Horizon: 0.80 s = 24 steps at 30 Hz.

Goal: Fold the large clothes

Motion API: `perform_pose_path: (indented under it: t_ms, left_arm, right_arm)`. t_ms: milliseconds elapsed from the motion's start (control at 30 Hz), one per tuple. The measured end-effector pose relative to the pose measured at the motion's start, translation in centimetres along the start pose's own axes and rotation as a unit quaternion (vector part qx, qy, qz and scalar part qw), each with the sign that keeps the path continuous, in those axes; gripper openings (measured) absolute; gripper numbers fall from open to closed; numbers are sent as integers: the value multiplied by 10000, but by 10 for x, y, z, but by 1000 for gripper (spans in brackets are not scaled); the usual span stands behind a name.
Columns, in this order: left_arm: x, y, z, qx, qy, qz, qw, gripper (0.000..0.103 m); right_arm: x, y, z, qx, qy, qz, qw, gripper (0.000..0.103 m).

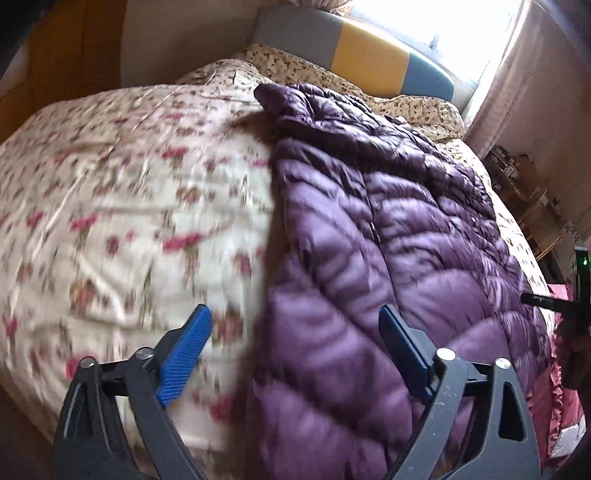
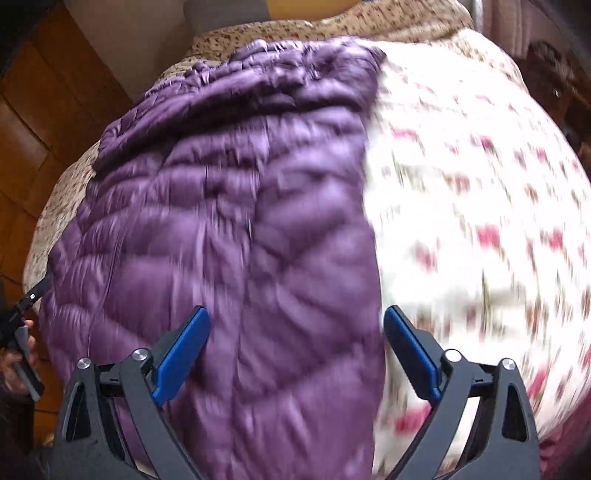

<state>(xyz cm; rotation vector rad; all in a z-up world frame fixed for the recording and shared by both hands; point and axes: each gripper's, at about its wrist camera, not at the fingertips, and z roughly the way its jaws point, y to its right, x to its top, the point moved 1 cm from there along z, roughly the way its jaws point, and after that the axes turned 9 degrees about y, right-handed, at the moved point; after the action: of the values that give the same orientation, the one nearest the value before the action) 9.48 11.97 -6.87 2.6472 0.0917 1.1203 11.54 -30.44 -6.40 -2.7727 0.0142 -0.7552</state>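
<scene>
A floral bedspread (image 1: 110,192) covers the bed, below a grey, yellow and blue headboard (image 1: 369,59) and bright window (image 1: 461,33).

One purple quilted jacket (image 1: 388,229) lies on one bed (image 1: 110,192). The bed carries two floral covers — one pale with large pink flowers (image 2: 480,221), one beige with a small dark print (image 1: 295,70). Behind it stands one headboard (image 1: 369,55) in three colour panels: grey, yellow, blue. One bright window (image 1: 461,29) is in view. Two grippers count in all — the left gripper (image 1: 295,332) and the right gripper (image 2: 297,332) — each with two blue fingers (image 1: 184,354), four fingers together. One green light (image 1: 584,261) shows at the left view's right edge.
</scene>
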Motion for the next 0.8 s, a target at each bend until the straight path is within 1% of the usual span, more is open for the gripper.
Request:
perform_pose_path:
  t_ms: [33, 100, 167, 200, 233, 267, 333, 367, 400, 433, 500, 533, 600, 800]
  left_arm:
    - [-5, 0, -2, -35, -33, -41, 10000, 77]
    - [-16, 0, -4, -108, -151, -176, 9997, 70]
    - [-22, 2, -8, -83, -107, -164, 9998, 70]
    - [-25, 3, -11, -95, -108, -201, 9997, 65]
    - [-27, 3, -14, -130, -110, -230, 9996, 58]
    - [-29, 5, -16, -176, -86, -243, 9995, 54]
    - [-32, 9, -20, -191, -99, -95, 9997, 38]
    - [-33, 13, -21, -197, -84, 10, 9998, 33]
    - [-35, 16, -24, -201, -50, 90, 9997, 26]
    - [-35, 18, -26, -222, -24, 122, 9997, 18]
    - [-29, 18, -33, -259, 83, 141, 9995, 12]
    - [-26, 18, -38, -335, 144, 95, 9993, 11]
    - [-18, 17, -45, -443, 250, 43, 9987, 8]
    - [11, 21, -59, -726, 524, 39, 9960, 8]
  right_arm:
    - [-8, 0, -5, 39, 19, 29, 10000, 89]
    - [-18, 0, -12, 78, 67, 74, 9999, 87]
    - [-24, -1, -18, 126, 99, 123, 9998, 82]
    - [-27, 0, -21, 136, 99, 110, 9998, 77]
    - [-29, -1, -23, 153, 98, 78, 9998, 70]
    - [-31, -1, -25, 197, 89, 57, 9997, 65]
    - [-32, -2, -28, 350, 55, 30, 9994, 44]
    - [-31, -4, -29, 412, 27, -1, 9991, 39]
    - [-30, -7, -28, 436, 28, -12, 9990, 30]
    - [-28, -11, -28, 518, 2, -30, 9987, 19]
    - [-21, -21, -28, 514, 43, -145, 9986, 13]
    - [-18, -25, -32, 541, 82, -197, 9983, 11]
    - [-11, -31, -40, 586, 180, -311, 9976, 10]
    - [15, -45, -69, 760, 600, -533, 9939, 9]
